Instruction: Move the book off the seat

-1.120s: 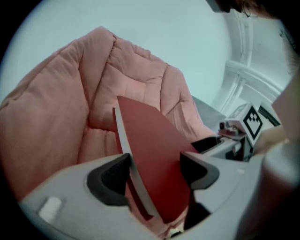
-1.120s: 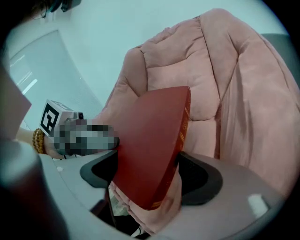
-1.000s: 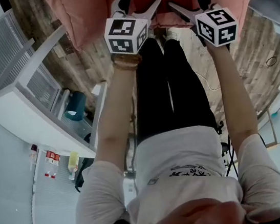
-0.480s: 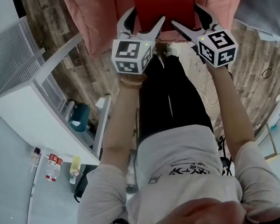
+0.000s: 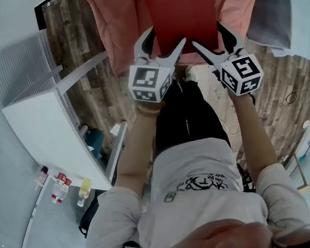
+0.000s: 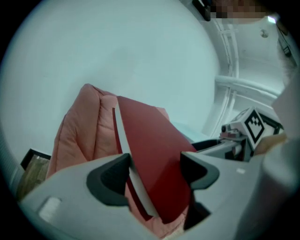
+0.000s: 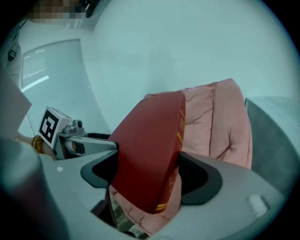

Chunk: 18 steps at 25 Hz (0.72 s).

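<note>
**Both grippers on the red book, one at each near corner**

Starting on the left of the head view, there's a white cabinet [image 5: 41, 131] standing on the wood-plank floor [image 5: 85, 56]. Next to that is the left gripper [image 5: 164, 39]. In the left gripper view [image 6: 154, 171] its fingers are closed in on the near left corner of the red book [image 6: 154, 150], with one pad [image 6: 110, 178] on the white page edge and the other on the cover.

The book [image 5: 181, 8] sits in the middle, right over the pink cushioned seat [image 5: 121, 22], and it's tipped up at an angle. I can't tell whether its far end is resting on the cushion or not.

The right gripper [image 5: 209, 35] has the other near corner. In its own view [image 7: 147, 173] the fingers are clamped across the book [image 7: 150, 145], spine side with the gold lettering, and the pink seat [image 7: 220, 117] is behind it.
</note>
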{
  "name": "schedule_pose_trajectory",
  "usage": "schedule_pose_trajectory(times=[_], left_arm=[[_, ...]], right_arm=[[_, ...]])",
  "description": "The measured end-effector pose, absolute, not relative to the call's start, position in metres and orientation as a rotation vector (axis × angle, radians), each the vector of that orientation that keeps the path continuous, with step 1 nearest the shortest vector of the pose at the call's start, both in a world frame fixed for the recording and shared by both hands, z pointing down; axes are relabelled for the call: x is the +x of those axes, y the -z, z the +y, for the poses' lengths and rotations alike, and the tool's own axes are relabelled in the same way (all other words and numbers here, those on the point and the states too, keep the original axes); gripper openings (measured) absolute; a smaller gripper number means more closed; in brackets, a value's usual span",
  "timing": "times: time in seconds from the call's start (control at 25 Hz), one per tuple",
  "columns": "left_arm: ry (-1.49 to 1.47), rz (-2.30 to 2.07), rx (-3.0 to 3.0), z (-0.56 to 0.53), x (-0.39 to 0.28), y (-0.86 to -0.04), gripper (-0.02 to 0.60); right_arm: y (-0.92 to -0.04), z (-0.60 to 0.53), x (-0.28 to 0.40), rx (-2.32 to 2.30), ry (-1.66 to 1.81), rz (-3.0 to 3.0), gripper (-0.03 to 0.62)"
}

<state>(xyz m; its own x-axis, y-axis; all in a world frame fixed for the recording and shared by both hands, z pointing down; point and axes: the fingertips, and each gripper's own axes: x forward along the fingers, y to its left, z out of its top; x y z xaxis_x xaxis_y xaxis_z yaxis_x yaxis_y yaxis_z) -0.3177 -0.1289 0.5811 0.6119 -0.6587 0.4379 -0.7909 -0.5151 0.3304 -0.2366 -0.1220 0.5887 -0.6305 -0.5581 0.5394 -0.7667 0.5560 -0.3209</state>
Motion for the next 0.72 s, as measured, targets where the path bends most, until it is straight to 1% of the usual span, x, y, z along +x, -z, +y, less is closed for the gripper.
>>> schedule_pose_trajectory(times=[0.72], left_arm=[[-0.268,-1.265,2.491,-0.104,-0.316,-0.38,0.337]], right_arm=[[-0.39,-0.102,-0.237,1.19,-0.504,-2.547,0.408]])
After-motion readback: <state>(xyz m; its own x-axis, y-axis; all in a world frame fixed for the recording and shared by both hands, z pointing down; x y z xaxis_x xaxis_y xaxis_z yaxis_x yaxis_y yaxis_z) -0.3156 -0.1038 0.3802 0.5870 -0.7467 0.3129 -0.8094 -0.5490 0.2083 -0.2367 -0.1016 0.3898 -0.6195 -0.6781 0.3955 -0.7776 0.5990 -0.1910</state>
